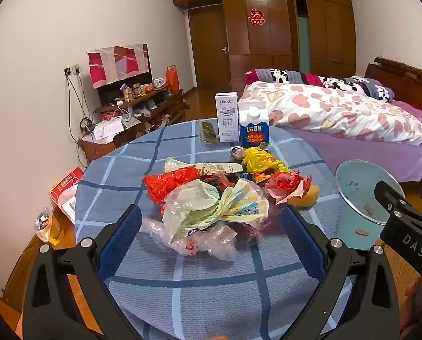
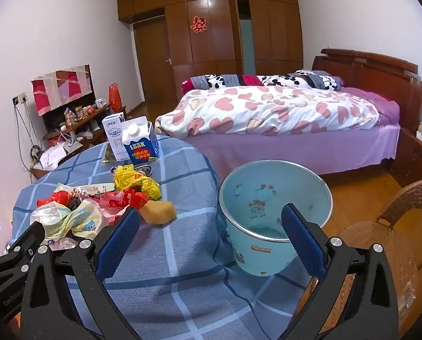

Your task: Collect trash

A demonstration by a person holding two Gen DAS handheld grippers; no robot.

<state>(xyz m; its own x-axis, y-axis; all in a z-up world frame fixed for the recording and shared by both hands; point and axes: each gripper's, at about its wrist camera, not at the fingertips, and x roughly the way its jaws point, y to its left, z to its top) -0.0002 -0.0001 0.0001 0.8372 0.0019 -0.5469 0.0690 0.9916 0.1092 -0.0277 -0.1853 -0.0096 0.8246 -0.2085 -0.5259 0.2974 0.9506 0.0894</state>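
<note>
Left wrist view: left gripper [image 1: 211,235] spread over crumpled plastic bags [image 1: 211,206]; right gripper [image 2: 211,235] spread, empty; risk: flimsy film slipping past table edge, missing pale-blue metal bucket [image 2: 276,195].

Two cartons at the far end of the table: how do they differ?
The white carton is a taller, slimmer, flat-topped box with grey print; the blue carton is shorter and wider, with a sloped white top, a round cap and a red label panel under "LOOK". In the left wrist view the white one stands left of the blue one, and the right wrist view shows it partly behind. Both stand upright on the checked tablecloth, beyond the heap of crumpled bags.
</note>
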